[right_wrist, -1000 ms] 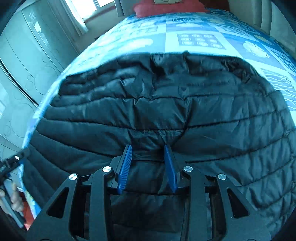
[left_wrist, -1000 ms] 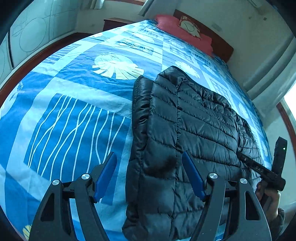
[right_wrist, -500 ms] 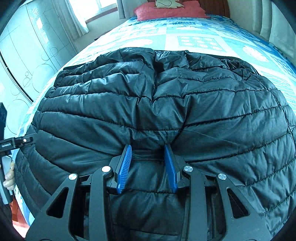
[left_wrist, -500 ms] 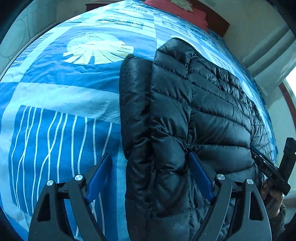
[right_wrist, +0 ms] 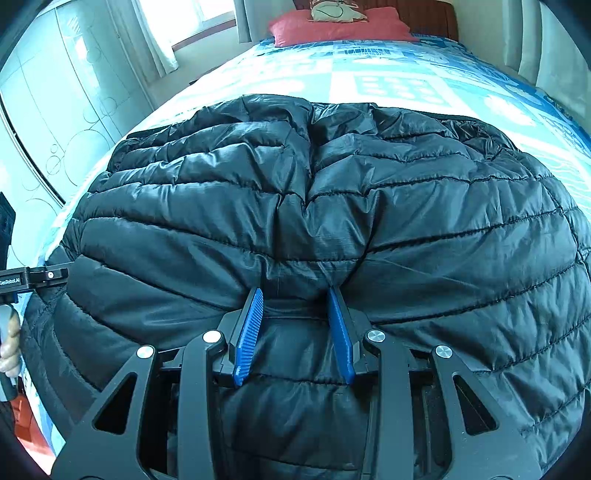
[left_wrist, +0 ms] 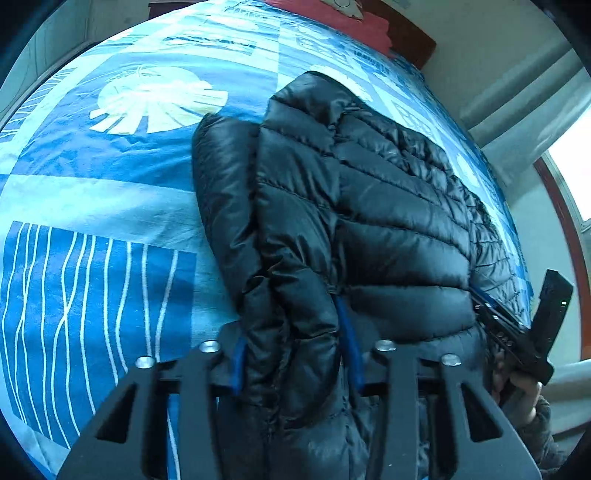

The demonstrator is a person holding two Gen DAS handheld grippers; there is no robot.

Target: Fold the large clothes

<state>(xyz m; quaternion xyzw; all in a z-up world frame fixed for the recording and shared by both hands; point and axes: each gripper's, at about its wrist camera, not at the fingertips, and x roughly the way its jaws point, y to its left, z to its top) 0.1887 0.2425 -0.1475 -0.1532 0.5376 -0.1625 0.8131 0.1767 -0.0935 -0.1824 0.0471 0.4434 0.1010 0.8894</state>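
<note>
My left gripper (left_wrist: 295,350) is closing right now, blue pads sinking into a bunched ridge of the black puffer jacket (left_wrist: 369,221) at the bottom centre of the left wrist view. The jacket runs from there up toward the upper right of the frame, lying on the blue patterned bedspread (left_wrist: 110,184). In the right wrist view, my right gripper (right_wrist: 295,332) is clamped on a pinch of the jacket (right_wrist: 314,221) at lower centre, quilting puckered between the pads. The jacket fills most of that frame. A red pillow (right_wrist: 332,27) sits at the top. My left hand (right_wrist: 9,343) shows at the left edge.
</note>
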